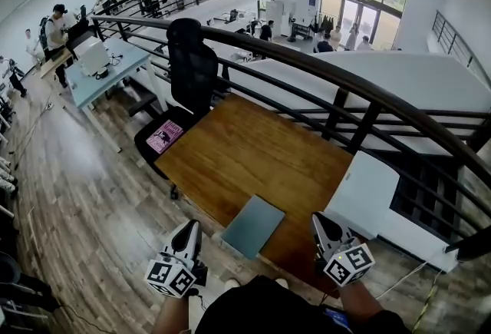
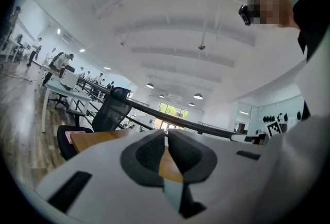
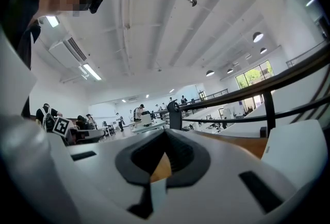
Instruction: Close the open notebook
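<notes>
A notebook point(image 1: 253, 226) with a grey-blue cover lies shut and flat at the near edge of the wooden table point(image 1: 253, 148). My left gripper point(image 1: 189, 229) hovers just left of it, off the table's near corner, with its jaws shut and nothing between them. My right gripper point(image 1: 318, 219) sits to the notebook's right over the table's near edge, also shut and empty. In the left gripper view the left gripper point(image 2: 166, 135) has its pads together, with wood and a grey-blue strip showing below them. The right gripper view shows the right gripper point(image 3: 164, 136) the same way.
A black office chair point(image 1: 192, 64) with a pink item point(image 1: 164, 136) on its seat stands at the table's far left corner. A dark railing point(image 1: 345, 83) runs behind the table. A white panel point(image 1: 372, 190) lies at the table's right. People stand at desks far left.
</notes>
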Demonstrator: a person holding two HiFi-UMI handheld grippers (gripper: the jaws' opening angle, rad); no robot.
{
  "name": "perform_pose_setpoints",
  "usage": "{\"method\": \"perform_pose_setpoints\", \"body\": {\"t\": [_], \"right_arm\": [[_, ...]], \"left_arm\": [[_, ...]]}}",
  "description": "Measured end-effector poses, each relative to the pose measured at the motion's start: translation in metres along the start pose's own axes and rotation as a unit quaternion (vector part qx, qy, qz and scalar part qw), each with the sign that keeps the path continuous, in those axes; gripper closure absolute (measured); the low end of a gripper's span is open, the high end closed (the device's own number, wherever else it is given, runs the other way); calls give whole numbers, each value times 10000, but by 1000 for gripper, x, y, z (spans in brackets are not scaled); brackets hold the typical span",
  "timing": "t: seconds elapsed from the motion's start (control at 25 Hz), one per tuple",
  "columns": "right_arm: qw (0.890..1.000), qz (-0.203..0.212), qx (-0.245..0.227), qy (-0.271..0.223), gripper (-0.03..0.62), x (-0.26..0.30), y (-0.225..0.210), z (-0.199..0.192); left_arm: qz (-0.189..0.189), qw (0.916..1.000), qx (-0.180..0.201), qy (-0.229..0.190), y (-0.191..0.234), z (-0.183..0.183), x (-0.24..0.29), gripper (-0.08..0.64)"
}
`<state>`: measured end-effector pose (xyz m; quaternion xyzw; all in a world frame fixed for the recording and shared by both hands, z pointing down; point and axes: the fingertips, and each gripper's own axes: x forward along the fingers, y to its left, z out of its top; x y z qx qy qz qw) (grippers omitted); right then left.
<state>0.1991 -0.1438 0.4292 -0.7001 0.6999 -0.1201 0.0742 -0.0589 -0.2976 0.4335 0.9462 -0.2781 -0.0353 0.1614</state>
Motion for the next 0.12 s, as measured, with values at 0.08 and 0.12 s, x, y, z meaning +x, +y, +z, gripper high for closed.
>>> {"method": "perform_pose_setpoints", "body": {"t": [0.08,0.12], "right_arm": [[9999,-90,-67,8,597,-2,0,2],[9999,-133,-103,0,597,-3,0,4]], "left_arm": [[-47,10000,18,-15,3,2,1,532],[-66,10000,29,-30,4,4,1,532]]}}
